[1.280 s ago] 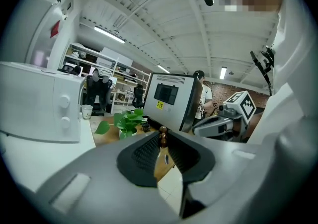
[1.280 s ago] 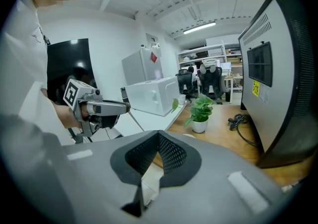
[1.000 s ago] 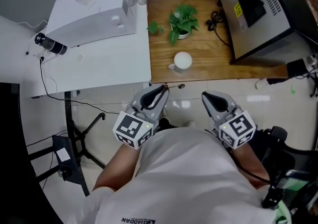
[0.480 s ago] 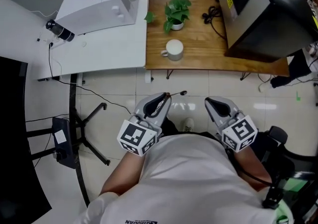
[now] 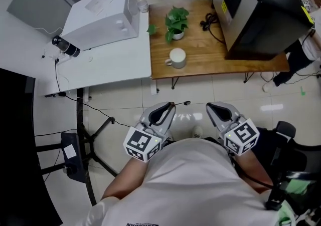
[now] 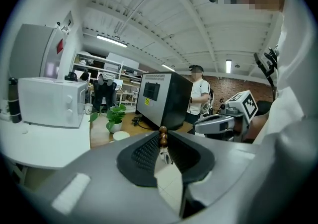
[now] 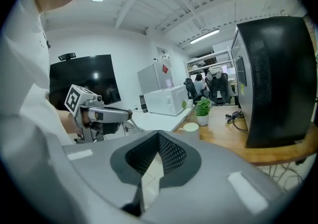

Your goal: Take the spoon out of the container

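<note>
My left gripper [image 5: 169, 105] is shut on a thin spoon [image 5: 181, 103], held low over the floor close to the person's body. In the left gripper view the spoon's brown beaded end [image 6: 162, 137] sticks up between the closed jaws. The white cup [image 5: 176, 57] stands on the wooden table [image 5: 210, 57], well ahead of both grippers, and also shows in the left gripper view as the cup [image 6: 120, 135] and in the right gripper view as the cup [image 7: 190, 127]. My right gripper [image 5: 210, 106] hangs beside the left one, its jaws shut with nothing in them.
On the wooden table stand a potted plant [image 5: 175, 21] and a large black appliance [image 5: 251, 9] with a cable. A white table [image 5: 100, 67] to the left carries a white microwave [image 5: 103, 17] and a dark bottle [image 5: 65, 46]. A person [image 6: 200, 94] stands in the background.
Both grippers and the view have drawn back from the tables, which now sit farther away. The spoon has stayed in the left gripper's jaws.
</note>
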Motion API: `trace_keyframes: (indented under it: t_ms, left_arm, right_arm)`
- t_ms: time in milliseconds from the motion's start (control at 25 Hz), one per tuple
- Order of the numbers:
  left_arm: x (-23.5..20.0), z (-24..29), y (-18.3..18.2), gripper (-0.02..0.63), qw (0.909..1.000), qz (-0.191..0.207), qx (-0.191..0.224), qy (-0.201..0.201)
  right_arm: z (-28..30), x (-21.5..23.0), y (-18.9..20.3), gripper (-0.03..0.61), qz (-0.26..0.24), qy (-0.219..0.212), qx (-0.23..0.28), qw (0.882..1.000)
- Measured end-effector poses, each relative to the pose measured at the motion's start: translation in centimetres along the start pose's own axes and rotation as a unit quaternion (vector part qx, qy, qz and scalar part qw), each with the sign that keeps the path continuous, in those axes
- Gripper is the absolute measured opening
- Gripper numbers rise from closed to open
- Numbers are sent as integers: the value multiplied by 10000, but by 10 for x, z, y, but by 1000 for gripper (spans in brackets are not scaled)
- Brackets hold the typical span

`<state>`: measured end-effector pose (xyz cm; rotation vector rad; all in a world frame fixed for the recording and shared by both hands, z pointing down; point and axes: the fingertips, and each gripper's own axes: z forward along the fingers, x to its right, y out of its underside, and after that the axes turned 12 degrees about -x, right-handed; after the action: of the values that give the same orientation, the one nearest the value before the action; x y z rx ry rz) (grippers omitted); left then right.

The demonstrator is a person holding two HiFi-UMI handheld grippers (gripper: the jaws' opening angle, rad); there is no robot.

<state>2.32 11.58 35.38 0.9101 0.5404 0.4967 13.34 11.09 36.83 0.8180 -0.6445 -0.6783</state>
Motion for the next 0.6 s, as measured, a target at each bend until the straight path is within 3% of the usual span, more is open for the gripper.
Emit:
trace_keyframes:
  t_ms: [600]
  left_arm:
    - [-24,-41,25,54,9998,-32,57,167]
  right_arm:
    - [16,-48,13,6,97,248,-242,9994]
